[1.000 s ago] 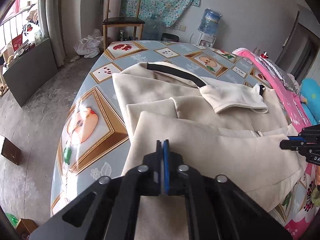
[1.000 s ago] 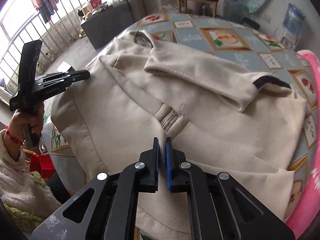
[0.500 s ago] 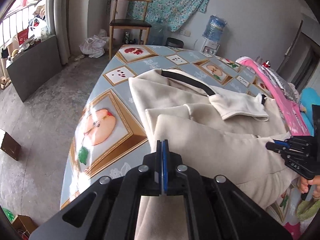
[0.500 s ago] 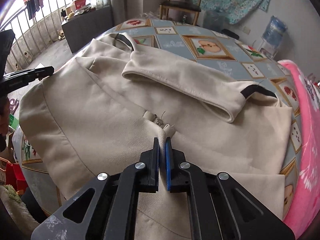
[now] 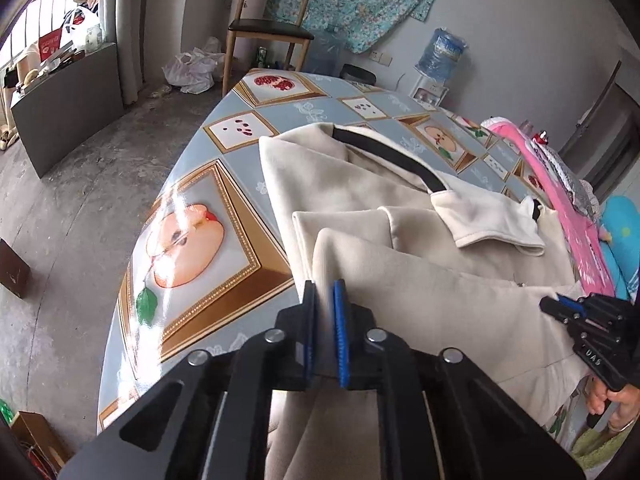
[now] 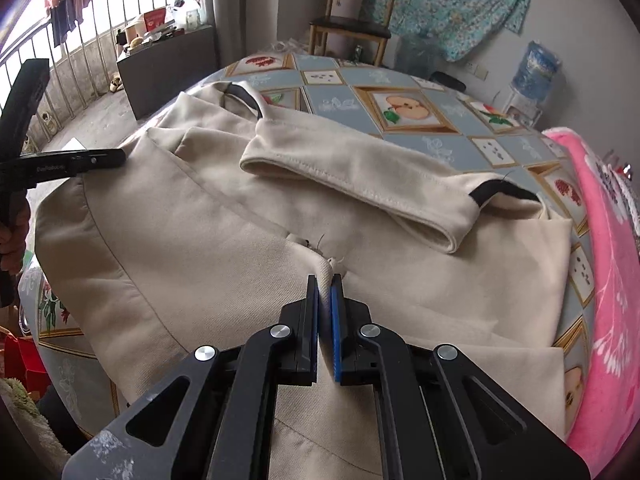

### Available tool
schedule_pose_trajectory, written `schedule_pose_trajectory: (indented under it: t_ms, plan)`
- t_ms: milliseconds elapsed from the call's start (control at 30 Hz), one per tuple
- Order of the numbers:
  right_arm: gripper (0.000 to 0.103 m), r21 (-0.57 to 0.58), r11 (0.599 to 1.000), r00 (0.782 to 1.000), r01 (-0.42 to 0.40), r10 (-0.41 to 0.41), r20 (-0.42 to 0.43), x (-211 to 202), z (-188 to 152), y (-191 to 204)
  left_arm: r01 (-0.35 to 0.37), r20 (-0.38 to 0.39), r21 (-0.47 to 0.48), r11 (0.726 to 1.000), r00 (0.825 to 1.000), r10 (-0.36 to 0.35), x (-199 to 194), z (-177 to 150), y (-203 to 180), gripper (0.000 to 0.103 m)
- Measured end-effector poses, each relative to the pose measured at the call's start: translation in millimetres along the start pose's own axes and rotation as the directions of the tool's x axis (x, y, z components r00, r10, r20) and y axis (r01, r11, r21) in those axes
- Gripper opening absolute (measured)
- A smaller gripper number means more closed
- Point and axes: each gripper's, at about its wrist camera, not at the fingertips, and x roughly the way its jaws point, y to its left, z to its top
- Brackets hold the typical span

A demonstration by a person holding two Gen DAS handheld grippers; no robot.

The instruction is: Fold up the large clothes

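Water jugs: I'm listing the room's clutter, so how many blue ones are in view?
1: the blue water jug stands on a dispenser against the far wall, beyond the table. Others may be hidden.

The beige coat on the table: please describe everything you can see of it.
The beige coat looks like thick woven cloth with a black-lined collar. It lies partly folded on the table, one sleeve laid across it. The right gripper pinches its hem; the left gripper, jaws opening, has fabric between them.

The black two-finger left gripper (image 5: 325,286) pointed steeply downward, its blue-padded jaws opening with cream cloth between them. The matching right gripper (image 6: 325,280) angled down too, jaws pinched tight on fabric.
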Motion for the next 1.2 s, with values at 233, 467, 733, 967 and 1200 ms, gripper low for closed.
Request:
schedule_pose_trajectory:
  t_ms: [233, 467, 733, 967, 1200]
  plan:
    - [0.006, 0.015, 1.0, 1.0, 0.022, -0.022, 0.008, 9.9, -4.1, 5.8, -0.074, 0.071, 0.066, 0.995, 0.995, 0.069, -15.0, -2.0, -12.5, 0.007]
    - [0.033, 0.209, 0.972, 0.994, -0.104, 0.097, 0.044, -13.0, -7.2, -34.2, -0.235, 0.122, 0.187, 0.954, 0.969, 0.214, -19.0, -7.1, -30.7, 0.012]
    - [0.054, 0.372, 0.928, 0.997, 0.028, -0.053, 0.057, -78.7, -43.5, -110.9, -0.219, 0.14, 0.155, 0.963, 0.97, 0.198, -33.1, 0.4, -25.4, 0.012]
    - [0.047, 0.38, 0.914, 0.99, 0.141, -0.121, -0.076, -50.7, -55.0, -142.8, -0.205, 0.038, 0.215, 0.955, 0.979, 0.202, -0.6, -12.6, -35.8, 0.012]
    - [0.0, 0.376, 0.903, 0.976, 0.21, -0.218, -0.02, -54.8, -52.2, -145.5, -0.214, 0.038, 0.206, 0.955, 0.977, 0.21, 6.5, -14.2, -33.8, 0.012]
